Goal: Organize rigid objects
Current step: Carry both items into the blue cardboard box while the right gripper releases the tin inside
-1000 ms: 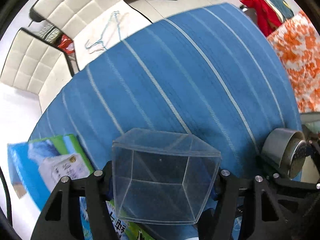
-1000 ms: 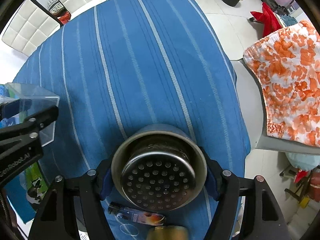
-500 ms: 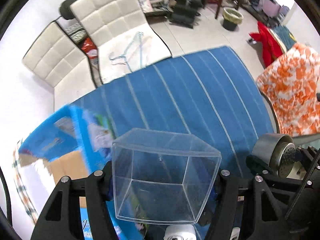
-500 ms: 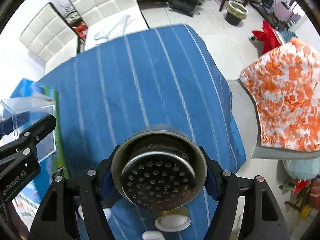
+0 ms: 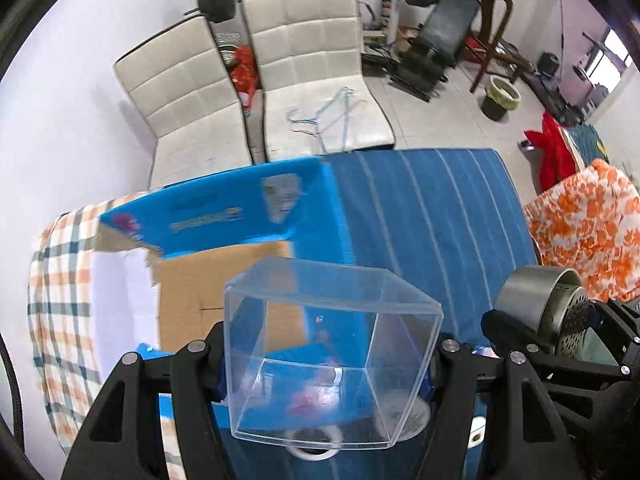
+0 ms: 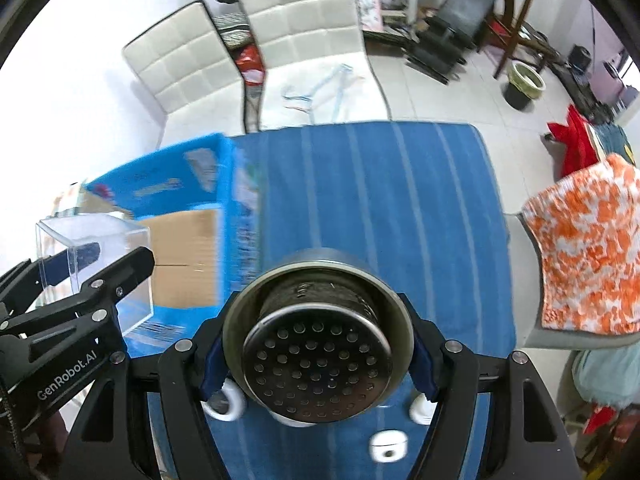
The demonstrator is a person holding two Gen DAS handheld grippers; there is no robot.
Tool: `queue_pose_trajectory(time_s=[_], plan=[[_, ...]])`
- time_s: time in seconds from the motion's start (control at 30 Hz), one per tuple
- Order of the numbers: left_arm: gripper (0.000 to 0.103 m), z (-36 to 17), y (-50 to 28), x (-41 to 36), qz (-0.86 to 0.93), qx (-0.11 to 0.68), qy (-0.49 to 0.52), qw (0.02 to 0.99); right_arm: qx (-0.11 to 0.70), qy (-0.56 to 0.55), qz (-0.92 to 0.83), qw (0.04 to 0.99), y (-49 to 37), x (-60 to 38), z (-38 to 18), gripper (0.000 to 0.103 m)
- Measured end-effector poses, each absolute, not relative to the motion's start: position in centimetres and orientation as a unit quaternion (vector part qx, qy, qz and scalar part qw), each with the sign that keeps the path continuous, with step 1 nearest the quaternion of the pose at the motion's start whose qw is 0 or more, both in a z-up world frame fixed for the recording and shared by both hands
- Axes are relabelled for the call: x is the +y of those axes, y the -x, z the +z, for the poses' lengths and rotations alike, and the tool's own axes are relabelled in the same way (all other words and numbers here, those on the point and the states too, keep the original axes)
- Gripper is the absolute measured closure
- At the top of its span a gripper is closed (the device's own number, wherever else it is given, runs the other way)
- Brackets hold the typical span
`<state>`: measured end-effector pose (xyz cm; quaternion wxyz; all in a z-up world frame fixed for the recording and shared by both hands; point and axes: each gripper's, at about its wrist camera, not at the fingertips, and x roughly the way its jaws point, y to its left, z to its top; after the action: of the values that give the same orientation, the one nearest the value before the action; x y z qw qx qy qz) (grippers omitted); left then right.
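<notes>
My left gripper is shut on a clear plastic box and holds it in the air above an open blue cardboard carton at the table's left. The clear box also shows in the right wrist view at the left. My right gripper is shut on a round steel perforated cup, raised above the blue striped tablecloth. The cup shows at the right of the left wrist view.
Small white lids lie on the cloth below the grippers. A checked cloth lies left of the carton. Two white chairs stand beyond the table, and an orange-patterned chair stands at its right.
Both grippers have risen and tilted up with their objects held. The carton has come into view, now seen from above with its brown inside showing, and the far room has appeared.
</notes>
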<state>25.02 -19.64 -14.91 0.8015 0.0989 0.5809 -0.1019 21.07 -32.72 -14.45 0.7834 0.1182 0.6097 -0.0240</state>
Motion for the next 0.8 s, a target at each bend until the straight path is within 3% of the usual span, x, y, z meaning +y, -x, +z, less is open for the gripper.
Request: queue_pose_trajectory(time_s=[0.27, 0.8], plan=[[0.040, -14.2, -27.5, -10.6, -0.088, 0.594, -0.076, 0.796, 0.611, -0.129, -0.002, 0.781, -25.6, -24.2, -14.9, 0.029], [0.039, -25.0, -34.0, 0.0, -0.060, 0.665, -0.029, 0.743, 0.677, -0.132, -0.019, 0.724, -35.1, -15.9, -29.2, 0.029]])
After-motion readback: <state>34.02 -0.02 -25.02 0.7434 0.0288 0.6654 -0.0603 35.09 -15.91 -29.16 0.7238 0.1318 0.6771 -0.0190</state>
